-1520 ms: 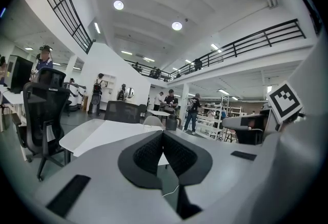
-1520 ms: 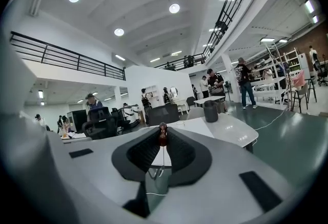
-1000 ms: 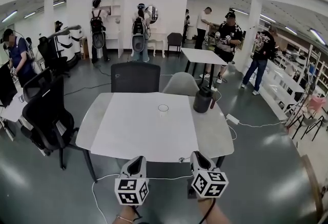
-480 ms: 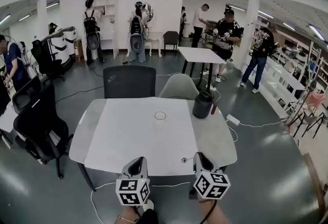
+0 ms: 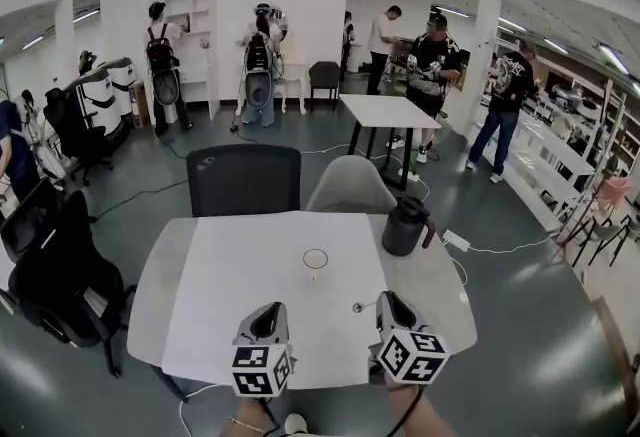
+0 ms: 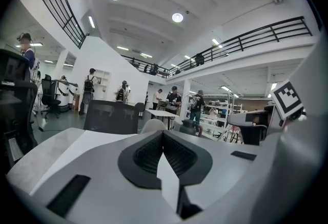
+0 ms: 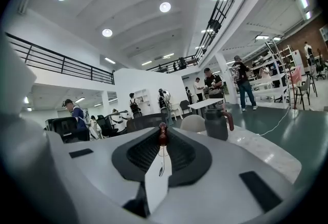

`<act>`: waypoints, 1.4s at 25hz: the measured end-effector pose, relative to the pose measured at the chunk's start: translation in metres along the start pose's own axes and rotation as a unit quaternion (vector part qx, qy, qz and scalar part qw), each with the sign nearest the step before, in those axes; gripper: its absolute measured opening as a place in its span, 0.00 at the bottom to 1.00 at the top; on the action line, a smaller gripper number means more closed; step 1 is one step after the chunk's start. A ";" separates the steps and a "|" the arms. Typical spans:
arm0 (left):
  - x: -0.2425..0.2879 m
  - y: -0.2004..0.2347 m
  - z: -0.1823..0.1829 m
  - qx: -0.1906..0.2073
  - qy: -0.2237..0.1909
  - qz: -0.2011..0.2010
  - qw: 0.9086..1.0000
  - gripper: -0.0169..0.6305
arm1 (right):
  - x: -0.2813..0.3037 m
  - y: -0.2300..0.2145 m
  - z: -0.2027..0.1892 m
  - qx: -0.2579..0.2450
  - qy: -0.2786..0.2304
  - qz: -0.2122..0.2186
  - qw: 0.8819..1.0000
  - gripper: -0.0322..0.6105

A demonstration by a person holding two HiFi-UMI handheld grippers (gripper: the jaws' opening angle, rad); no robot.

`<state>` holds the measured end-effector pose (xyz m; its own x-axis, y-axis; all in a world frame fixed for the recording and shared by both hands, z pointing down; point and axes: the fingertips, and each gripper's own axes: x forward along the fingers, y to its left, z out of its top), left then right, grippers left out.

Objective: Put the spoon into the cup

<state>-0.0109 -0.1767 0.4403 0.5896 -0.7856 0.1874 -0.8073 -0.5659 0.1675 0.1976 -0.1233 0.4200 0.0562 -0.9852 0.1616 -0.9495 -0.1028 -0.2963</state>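
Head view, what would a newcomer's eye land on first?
Two grippers with marker cubes fill the bottom edge: the left gripper shut and empty, the right gripper shut on a small spoon. Ahead, a lone cup stands midway on the white table, a dark jug farther right.

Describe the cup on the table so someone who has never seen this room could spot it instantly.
Start at the white table closest to the camera, with a black chair at its far side. Near the table's middle stands the cup, small, pale and open-topped. The jug to its right is taller, dark and has a handle.
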 end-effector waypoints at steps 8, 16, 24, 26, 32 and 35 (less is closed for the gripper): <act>0.061 0.032 0.013 0.004 0.003 -0.015 1.000 0.05 | 0.063 -0.002 0.005 0.008 -0.005 -0.014 1.000 0.15; 0.102 0.035 -0.006 -0.017 0.035 -0.018 0.999 0.05 | 0.093 -0.028 -0.005 0.003 0.028 -0.030 0.999 0.15; 0.129 0.034 -0.012 -0.023 0.047 -0.010 0.999 0.05 | 0.127 -0.037 -0.001 -0.006 0.047 -0.012 0.999 0.15; 0.133 0.036 -0.014 -0.025 0.050 -0.008 0.998 0.05 | 0.133 -0.038 -0.003 -0.008 0.053 -0.008 0.999 0.15; 0.134 0.041 -0.023 -0.026 0.063 0.001 0.998 0.05 | 0.143 -0.040 -0.011 0.002 0.067 0.000 0.998 0.15; 0.138 0.046 -0.027 -0.025 0.069 0.009 0.997 0.05 | 0.152 -0.037 -0.011 0.006 0.071 0.009 0.997 0.15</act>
<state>0.0338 -0.3041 0.4999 0.5762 -0.7515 0.3213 -0.8172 -0.5369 0.2097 0.2377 -0.2675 0.4663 -0.0065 -0.9578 0.2873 -0.9463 -0.0870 -0.3113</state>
